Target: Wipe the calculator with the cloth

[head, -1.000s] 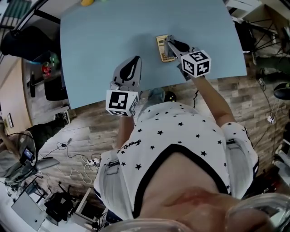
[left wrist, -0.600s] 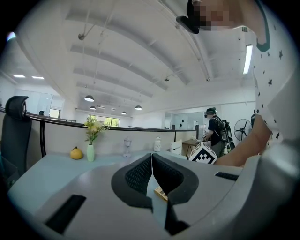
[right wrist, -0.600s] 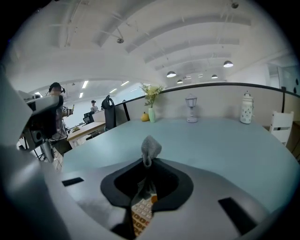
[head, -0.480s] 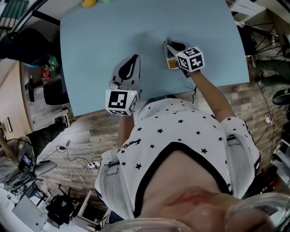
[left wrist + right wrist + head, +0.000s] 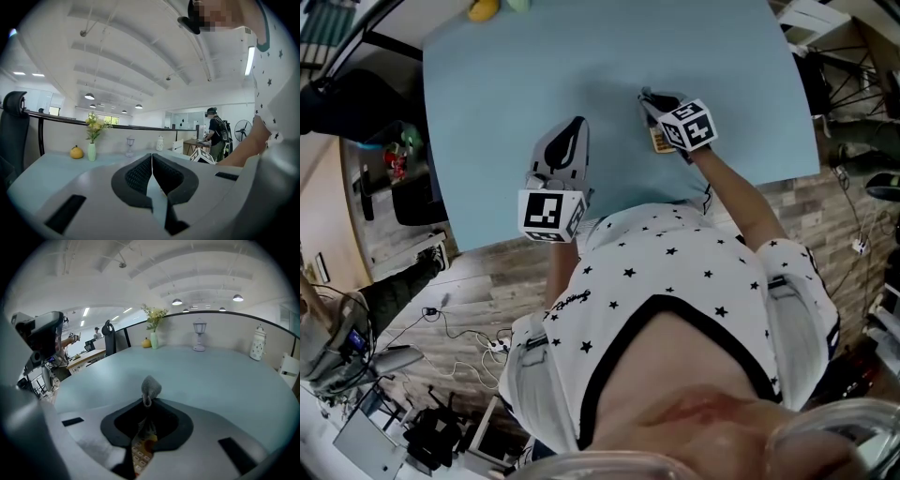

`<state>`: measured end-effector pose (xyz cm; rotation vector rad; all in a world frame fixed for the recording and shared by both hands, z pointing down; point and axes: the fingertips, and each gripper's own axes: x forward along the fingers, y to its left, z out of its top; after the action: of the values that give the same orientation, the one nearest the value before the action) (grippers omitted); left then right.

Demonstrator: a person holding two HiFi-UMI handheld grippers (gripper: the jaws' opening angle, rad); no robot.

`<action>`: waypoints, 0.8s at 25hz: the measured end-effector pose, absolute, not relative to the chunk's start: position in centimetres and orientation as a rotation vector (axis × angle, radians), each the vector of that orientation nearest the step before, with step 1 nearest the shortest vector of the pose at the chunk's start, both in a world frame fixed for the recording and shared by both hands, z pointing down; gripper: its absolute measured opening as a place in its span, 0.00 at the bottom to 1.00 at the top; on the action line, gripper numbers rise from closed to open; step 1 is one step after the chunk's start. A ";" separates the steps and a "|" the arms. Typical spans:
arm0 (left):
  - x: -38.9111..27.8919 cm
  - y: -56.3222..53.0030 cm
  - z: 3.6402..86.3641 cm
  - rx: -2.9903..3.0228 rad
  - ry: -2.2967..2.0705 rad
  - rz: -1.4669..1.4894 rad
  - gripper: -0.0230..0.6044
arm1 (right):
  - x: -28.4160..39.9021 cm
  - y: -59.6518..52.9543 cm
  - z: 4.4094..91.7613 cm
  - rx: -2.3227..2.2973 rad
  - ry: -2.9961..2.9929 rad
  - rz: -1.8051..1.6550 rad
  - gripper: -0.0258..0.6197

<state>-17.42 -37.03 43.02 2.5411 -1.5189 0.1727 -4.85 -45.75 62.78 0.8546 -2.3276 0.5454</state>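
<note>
Table (image 5: 506, 84) | right gripper (image 5: 652, 101) clamps cloth (image 5: 151, 387), slid along calculator (image 5: 660, 141) | left gripper (image 5: 152, 161) jaws closed

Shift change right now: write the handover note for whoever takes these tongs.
Left tongs: shut, empty, over the table near its front edge.
Right tongs: shut on the grey cloth, directly above the calculator lying on the table.
Done: cloth gripped and brought to the calculator.
Left: wipe its face; how much is already wiped cannot be told.

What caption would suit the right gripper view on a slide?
The right gripper pinches a grey cloth over the calculator on a blue table.
</note>
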 end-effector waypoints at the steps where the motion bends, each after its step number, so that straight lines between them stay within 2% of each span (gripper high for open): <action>1: -17.4 -37.1 43.1 2.545 -1.511 0.172 0.08 | -4.9 -45.8 62.9 0.850 -2.323 0.537 0.11; 10: -17.5 -37.9 43.0 2.551 -1.512 0.199 0.08 | -3.3 -46.3 63.2 0.880 -2.312 0.546 0.11; 20: -16.6 -37.1 42.8 2.501 -1.564 0.211 0.08 | 1.8 -47.2 63.5 0.960 -2.271 0.579 0.11</action>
<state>-16.56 -37.08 42.78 2.5007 -1.5641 0.2106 1.81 -47.20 63.46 0.9601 -2.2707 0.5786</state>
